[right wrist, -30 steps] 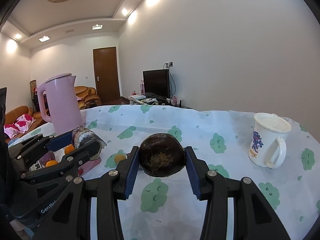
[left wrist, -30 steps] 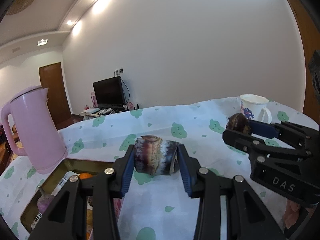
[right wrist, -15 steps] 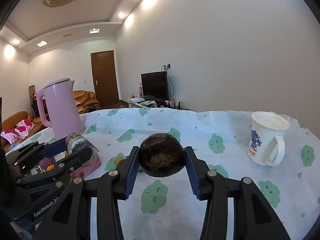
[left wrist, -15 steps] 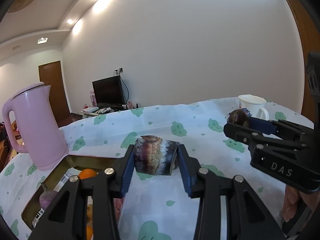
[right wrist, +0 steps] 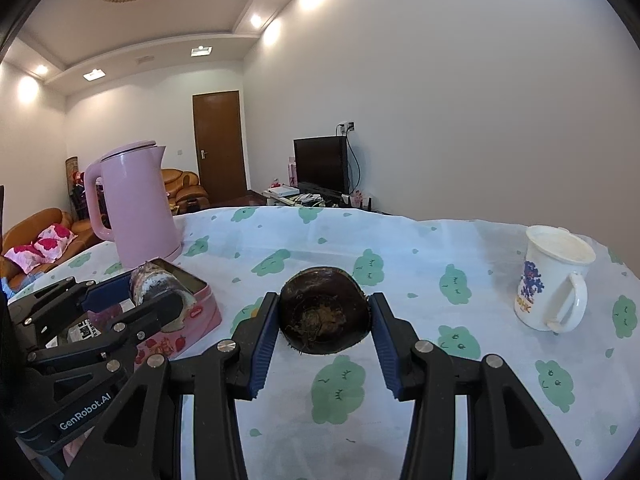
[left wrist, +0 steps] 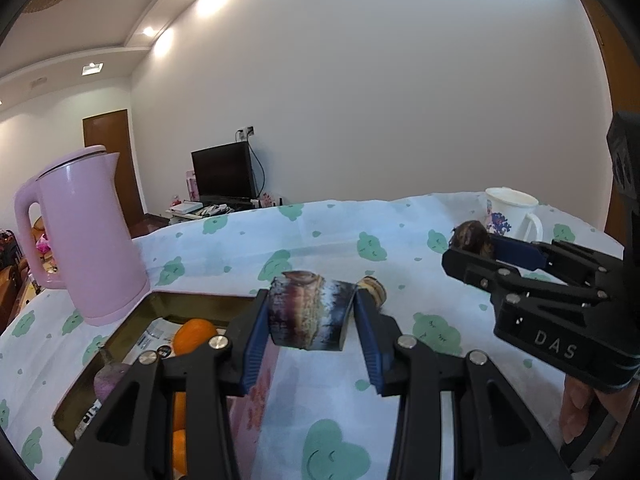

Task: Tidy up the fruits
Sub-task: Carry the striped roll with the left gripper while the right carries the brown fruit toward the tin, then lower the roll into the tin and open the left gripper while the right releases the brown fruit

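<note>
My left gripper (left wrist: 310,322) is shut on a brown sugarcane piece (left wrist: 310,320) and holds it above the table by the right edge of the pink tin box (left wrist: 256,392). The box holds an orange (left wrist: 194,334) and a purplish fruit (left wrist: 108,378). My right gripper (right wrist: 322,314) is shut on a dark brown water chestnut (right wrist: 322,314), held above the tablecloth. In the right wrist view the left gripper (right wrist: 158,294) with the sugarcane (right wrist: 150,286) hangs over the box (right wrist: 192,322). The right gripper (left wrist: 470,244) shows in the left wrist view.
A pink kettle (left wrist: 86,236) stands behind the box at the left. A white mug (right wrist: 554,280) stands at the right. A small tan piece (left wrist: 374,288) lies on the cloth beyond the sugarcane. The table wears a white cloth with green clouds (right wrist: 340,392).
Both grippers have shifted left toward the box, each still holding its fruit. More of the box and its fruit shows under the left gripper.
</note>
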